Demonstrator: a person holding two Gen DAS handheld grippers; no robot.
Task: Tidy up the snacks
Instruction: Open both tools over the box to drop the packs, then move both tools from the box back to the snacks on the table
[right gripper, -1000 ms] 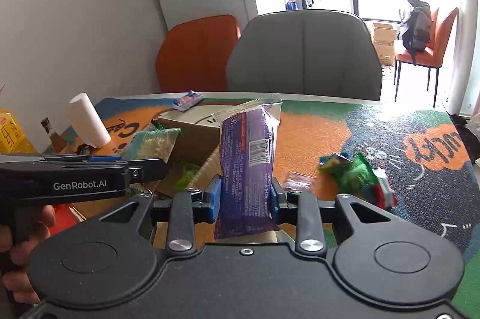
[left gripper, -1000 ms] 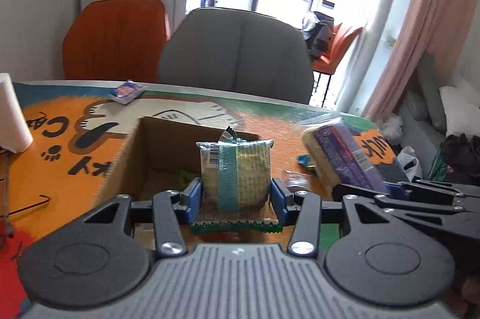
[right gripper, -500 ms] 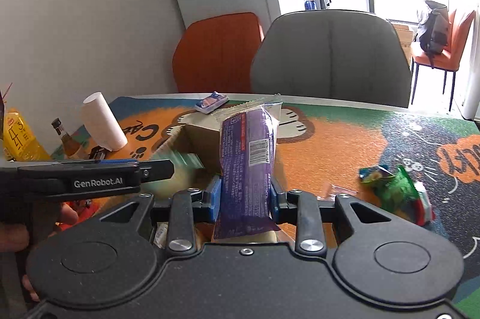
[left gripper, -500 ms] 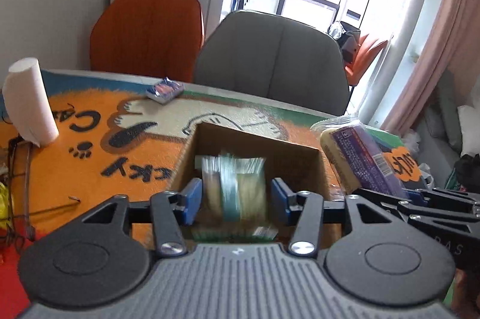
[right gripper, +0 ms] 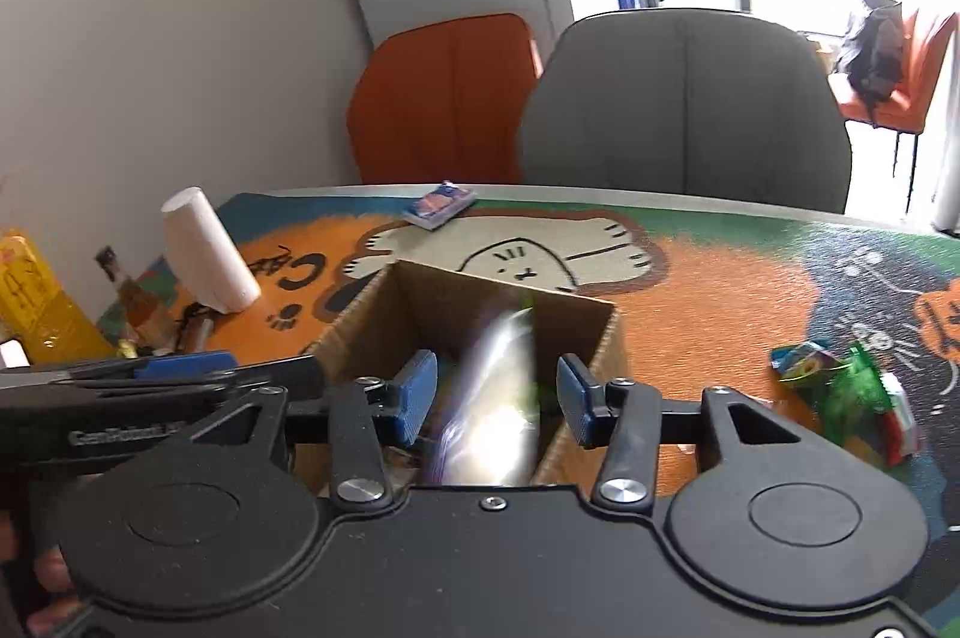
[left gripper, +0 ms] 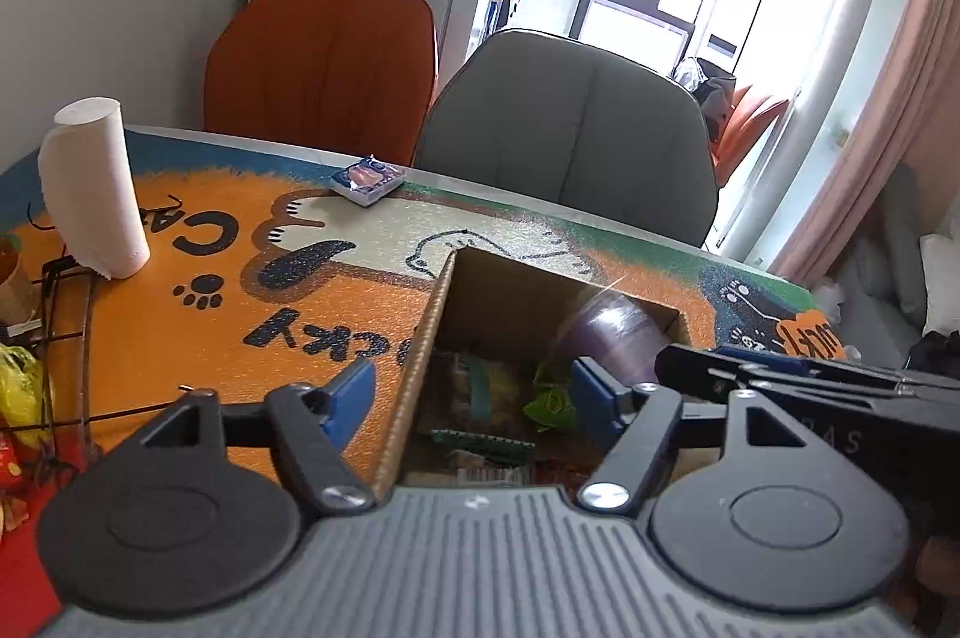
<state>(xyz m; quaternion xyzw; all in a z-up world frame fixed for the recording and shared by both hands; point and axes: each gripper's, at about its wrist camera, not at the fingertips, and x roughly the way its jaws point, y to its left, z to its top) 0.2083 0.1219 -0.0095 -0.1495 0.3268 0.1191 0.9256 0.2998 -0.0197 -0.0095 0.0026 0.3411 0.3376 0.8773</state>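
Observation:
An open cardboard box (left gripper: 447, 290) stands on the cat-print mat. My left gripper (left gripper: 474, 398) hangs over its left wall, jaws opening, with nothing between the pads. Below it, a cracker pack with a teal stripe (left gripper: 477, 386) lies in the box beside a small green snack (left gripper: 549, 404). My right gripper (right gripper: 497, 395) is over the box (right gripper: 576, 314) too, jaws opening. The purple pack (right gripper: 489, 410) is a blur between its pads, apart from them and dropping into the box; it also shows in the left wrist view as the purple pack (left gripper: 606, 332).
A paper roll (left gripper: 90, 194) stands at the left and a small blue-orange packet (left gripper: 367, 174) lies near the far edge. Several loose snacks (right gripper: 846, 386) lie on the mat to the right. A bottle (right gripper: 129, 299) and a yellow bag (right gripper: 33, 308) are at far left. Two chairs stand behind the table.
Both grippers moved over the box and spread their jaws. The left let go of the cracker pack, which now lies in the box. The purple pack has come loose from the right pads.

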